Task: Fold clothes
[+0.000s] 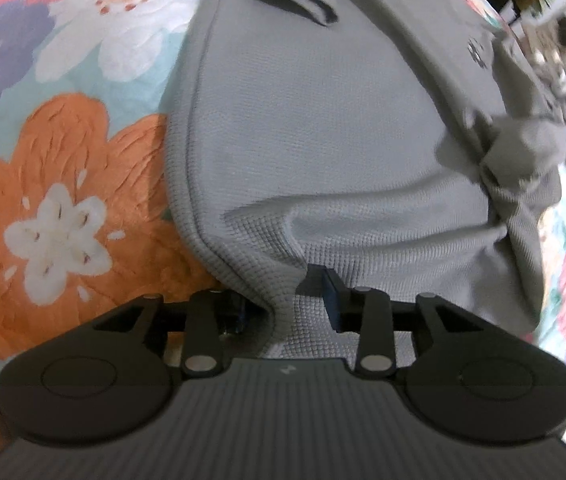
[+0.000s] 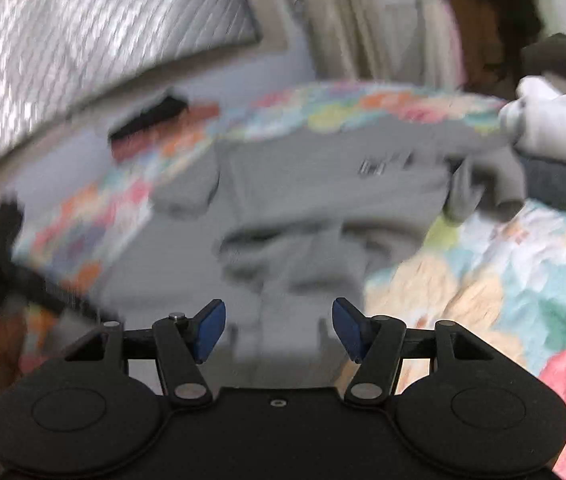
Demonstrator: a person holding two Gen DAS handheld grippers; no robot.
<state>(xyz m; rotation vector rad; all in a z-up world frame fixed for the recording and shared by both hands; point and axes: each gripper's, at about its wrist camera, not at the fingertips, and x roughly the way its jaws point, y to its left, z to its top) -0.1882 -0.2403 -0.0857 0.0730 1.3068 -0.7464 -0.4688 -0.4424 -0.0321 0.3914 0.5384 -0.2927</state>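
Between the left gripper (image 1: 287, 300) jaws sits a bunched hem of the grey shirt (image 1: 323, 120); the jaws stand narrow and part open around it, the right pad clear of the cloth, the left pad hidden behind the fold, so whether it presses I cannot tell. Just beyond the tips the shirt spreads flat and wide, with a soft ridge crossing it. Its stitched side edge curves away to the left of the jaws, and past that edge lies open floral bedspread (image 1: 51, 184). Farther out, a dark-lined opening of the shirt shows at the top, and a crumpled sleeve lies to the right.

The right gripper (image 2: 279, 328) hangs above the bed with its blue pads wide apart and nothing between them. The view is blurred. Ahead of its tips lies the grey shirt (image 2: 303, 184), rumpled in the near part. Bare bedspread (image 2: 503, 280) runs to the right of the jaws.
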